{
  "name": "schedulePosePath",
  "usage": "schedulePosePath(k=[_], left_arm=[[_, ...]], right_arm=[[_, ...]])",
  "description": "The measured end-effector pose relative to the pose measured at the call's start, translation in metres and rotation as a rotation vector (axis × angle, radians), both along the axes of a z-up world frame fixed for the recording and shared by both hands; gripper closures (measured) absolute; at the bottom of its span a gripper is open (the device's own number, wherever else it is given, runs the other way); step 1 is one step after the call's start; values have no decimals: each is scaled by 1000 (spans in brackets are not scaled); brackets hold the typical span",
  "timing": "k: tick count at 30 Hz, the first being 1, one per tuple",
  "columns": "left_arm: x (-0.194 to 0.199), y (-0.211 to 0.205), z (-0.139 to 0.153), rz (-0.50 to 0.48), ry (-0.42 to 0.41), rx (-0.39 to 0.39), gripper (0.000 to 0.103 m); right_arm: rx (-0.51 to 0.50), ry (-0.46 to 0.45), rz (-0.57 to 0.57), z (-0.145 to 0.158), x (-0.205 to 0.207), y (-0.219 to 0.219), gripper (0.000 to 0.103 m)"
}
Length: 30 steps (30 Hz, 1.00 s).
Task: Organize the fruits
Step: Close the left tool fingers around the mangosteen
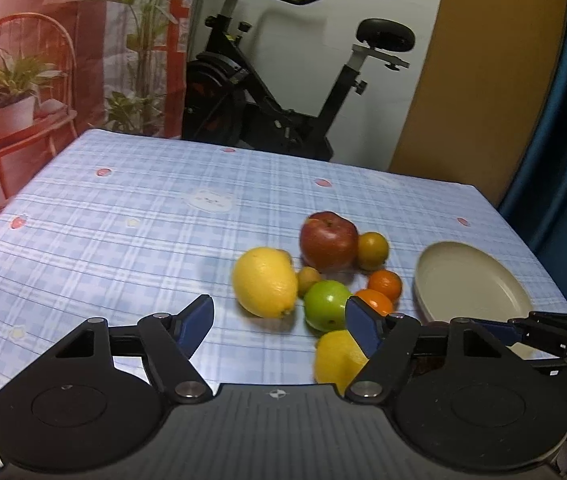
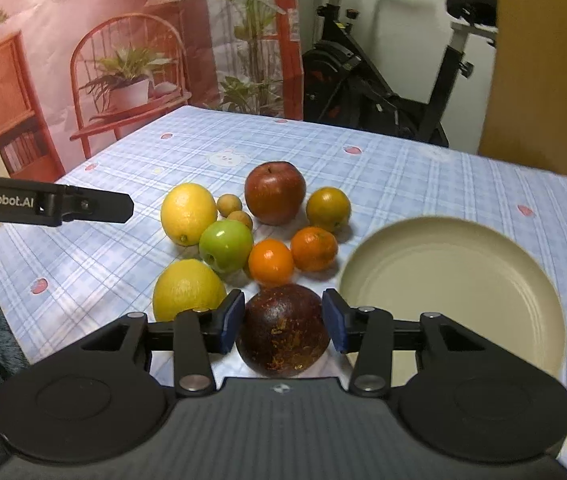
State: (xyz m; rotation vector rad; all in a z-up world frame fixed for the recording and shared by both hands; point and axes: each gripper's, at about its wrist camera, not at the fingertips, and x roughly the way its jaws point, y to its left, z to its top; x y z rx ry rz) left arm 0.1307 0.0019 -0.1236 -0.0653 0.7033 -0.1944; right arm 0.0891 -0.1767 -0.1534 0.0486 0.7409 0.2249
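Note:
A dark purple-brown round fruit [image 2: 283, 332] rests on the checked tablecloth [image 2: 423, 184], and my right gripper [image 2: 282, 314] is shut on it, a blue pad against each side. To its right lies an empty beige plate [image 2: 455, 280]. Ahead are two lemons [image 2: 187, 212] [image 2: 187, 290], a green apple [image 2: 225, 246], a red apple [image 2: 274, 192], two oranges [image 2: 270, 262] [image 2: 314, 249], a greenish orange [image 2: 328, 208] and two small tan fruits [image 2: 229, 205]. My left gripper [image 1: 279, 322] stands open above the cloth. The far lemon [image 1: 264, 282] and the green apple [image 1: 326, 305] lie just beyond its tips. The near lemon [image 1: 337, 356] sits by its right finger.
The plate [image 1: 471, 280] lies right of the fruit in the left wrist view, with the right gripper's fingers [image 1: 543, 330] over its near rim. An exercise bike [image 1: 267, 92] stands behind the table. A printed backdrop [image 1: 43, 60] hangs at left. The cloth's left half holds no objects.

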Motion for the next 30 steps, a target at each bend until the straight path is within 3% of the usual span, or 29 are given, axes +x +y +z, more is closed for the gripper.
schedulePosePath(k=[9,18,25,30], left_arm=[[10,-19,-4,-134,94,-59,29],[31,-68,-14,-294,148,-25,29],[39,-92,-33,-357,220,-14,33],[35,-99,-39,-401,225,1,33]], right_arm=[[55,-4,-38,-2,-28,-10,57],[108,12,-46,-5,-38,-20,57],[105,20,-44,-6,-45,-21,57],[77,31,-40,-5,-49,-18,57]])
